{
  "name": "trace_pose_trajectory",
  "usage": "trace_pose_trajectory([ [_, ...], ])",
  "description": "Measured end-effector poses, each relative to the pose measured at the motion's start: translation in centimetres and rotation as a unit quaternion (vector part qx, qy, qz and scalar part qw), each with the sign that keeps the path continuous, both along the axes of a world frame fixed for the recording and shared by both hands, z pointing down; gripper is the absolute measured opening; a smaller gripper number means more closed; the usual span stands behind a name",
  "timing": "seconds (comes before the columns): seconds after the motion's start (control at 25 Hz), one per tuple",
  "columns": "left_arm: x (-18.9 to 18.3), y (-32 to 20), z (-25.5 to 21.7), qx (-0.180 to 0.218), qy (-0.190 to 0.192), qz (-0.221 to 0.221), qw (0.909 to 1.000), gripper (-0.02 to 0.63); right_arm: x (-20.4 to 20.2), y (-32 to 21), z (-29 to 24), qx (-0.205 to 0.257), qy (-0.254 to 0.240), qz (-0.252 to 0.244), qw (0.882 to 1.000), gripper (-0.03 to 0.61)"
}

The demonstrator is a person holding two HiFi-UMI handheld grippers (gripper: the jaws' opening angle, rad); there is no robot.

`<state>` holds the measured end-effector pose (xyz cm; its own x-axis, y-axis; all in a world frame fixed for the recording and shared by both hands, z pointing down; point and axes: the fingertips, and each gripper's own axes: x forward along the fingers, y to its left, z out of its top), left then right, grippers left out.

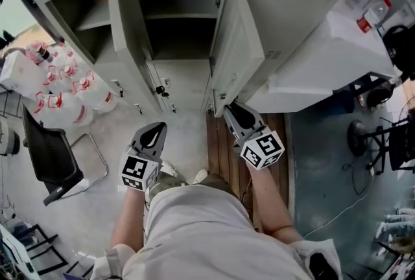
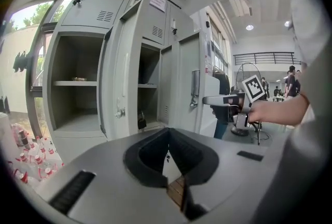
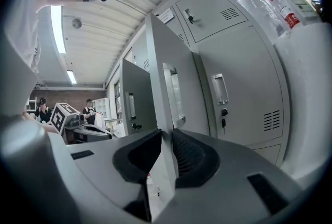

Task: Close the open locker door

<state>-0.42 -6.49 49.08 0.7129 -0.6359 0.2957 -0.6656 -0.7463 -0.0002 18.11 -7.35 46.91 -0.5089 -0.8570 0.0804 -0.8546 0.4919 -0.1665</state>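
Down at the free edge of the open locker door, the right gripper has its jaws pinched on the thin sheet metal. The left gripper hangs apart, jaws together on nothing. Swinging the door into the locker could trap those jaws against the opening, or the hold could slide off (smooth paint). Only the right gripper view shows the edge between the jaws; the head view hides it.

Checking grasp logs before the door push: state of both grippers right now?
Left gripper: closed, holding nothing.
Right gripper: closed on the edge of the open locker door.
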Motion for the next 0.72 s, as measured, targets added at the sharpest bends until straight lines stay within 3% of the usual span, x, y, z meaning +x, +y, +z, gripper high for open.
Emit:
trace_pose_trajectory([
  [0.72, -5.5, -2.5, -0.8, 0.006, 0.011, -0.016, 0.9998, 0.003, -6.7, -2.3, -0.4, -0.003, 0.000, -0.020, 1.000, 0.078],
])
